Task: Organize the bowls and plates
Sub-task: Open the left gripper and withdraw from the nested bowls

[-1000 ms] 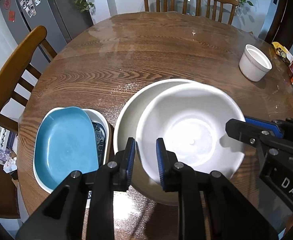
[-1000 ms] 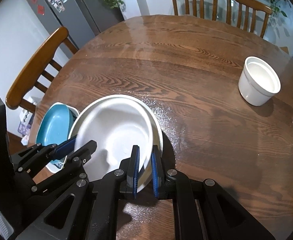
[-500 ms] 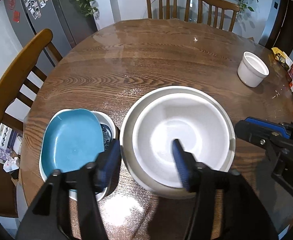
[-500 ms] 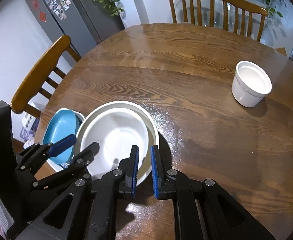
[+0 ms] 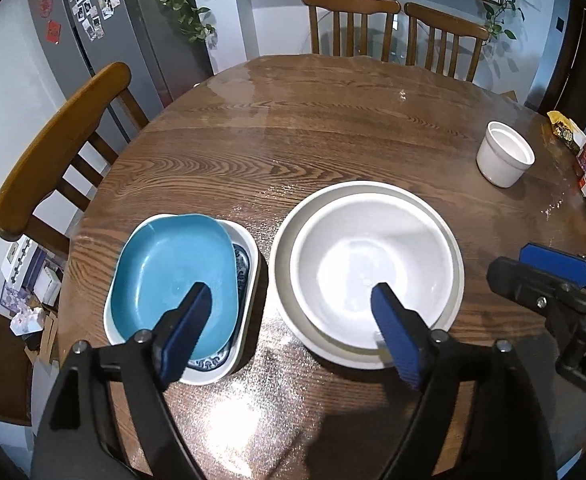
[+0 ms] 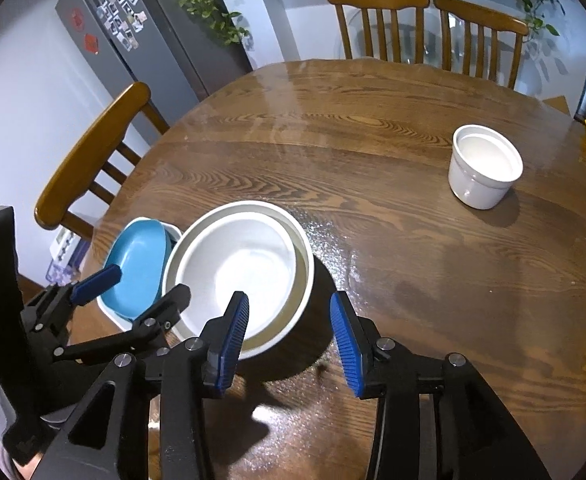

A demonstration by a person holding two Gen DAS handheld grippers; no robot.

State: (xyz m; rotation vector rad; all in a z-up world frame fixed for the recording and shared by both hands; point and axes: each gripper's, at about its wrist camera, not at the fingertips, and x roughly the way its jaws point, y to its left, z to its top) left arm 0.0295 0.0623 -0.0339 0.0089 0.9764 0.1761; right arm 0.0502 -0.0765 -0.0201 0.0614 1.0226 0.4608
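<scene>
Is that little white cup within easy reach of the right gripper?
Probably yes. The cup stands alone on bare table, nothing between it and the open right gripper, though it sits well ahead.

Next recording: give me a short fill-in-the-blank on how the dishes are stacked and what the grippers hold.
1. The white bowl sits nested inside a larger ____ bowl.
2. The blue dish rests on a ____ rectangular dish.
3. The small white cup stands ____ from both stacks.
4. The left gripper and right gripper hold ____.

Missing words: white; white; apart; nothing
</scene>
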